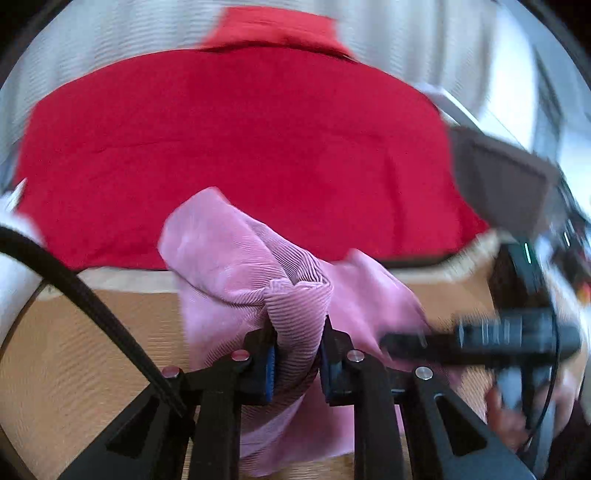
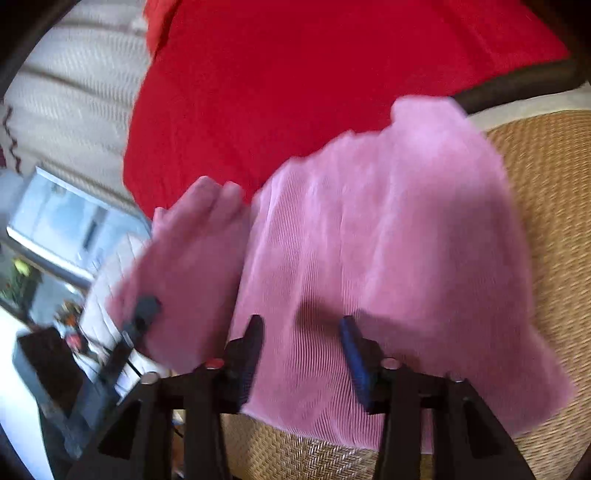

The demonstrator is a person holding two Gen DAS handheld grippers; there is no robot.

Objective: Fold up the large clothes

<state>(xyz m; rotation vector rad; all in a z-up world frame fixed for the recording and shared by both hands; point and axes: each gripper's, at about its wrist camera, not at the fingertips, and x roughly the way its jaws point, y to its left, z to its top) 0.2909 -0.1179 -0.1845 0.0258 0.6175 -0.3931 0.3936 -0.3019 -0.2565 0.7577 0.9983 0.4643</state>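
No containers in either view, so nothing held inside anything.

Left claw (image 1: 297, 350): jaws nearly shut, blue pads pinching a bunched fold of the pink ribbed garment (image 1: 236, 273). Cloth rises from the pads in a lump, rest hangs down btwn the claw arms & out of frame at the bottom. Behind it a red garment (image 1: 240, 147) lies spread flat over a white ribbed cover (image 1: 92, 33), collar at the far end.

Right claw (image 2: 303, 354): jaws apart, about half open; pink garment (image 2: 388, 240) lies under & beyond the fingers, w/ no pad pressing on it as far as the blur allows. Cloth drapes over a woven straw mat (image 2: 554, 221), top edge overlapping the red garment (image 2: 295, 74).

Hard to make out:
- Both views heavily motion-blurred, esp. edges.
- Left view, right side: the other gripper's black body (image 1: 517, 339) smeared; fingers at the lower right barely readable.
- Right view, left side: the left claw's tip (image 2: 146, 306) shows against the pink cloth, streaked. Grey/white shapes lower left too blurred to name.
- Dark curved bar (image 2: 517, 85) at upper right, cut off by the lens rim.
- Black strap (image 1: 92, 302) crosses the left view's lower left, ends cut off.
- Pink garment's full shape can't be told; no sleeve or hem is clear.
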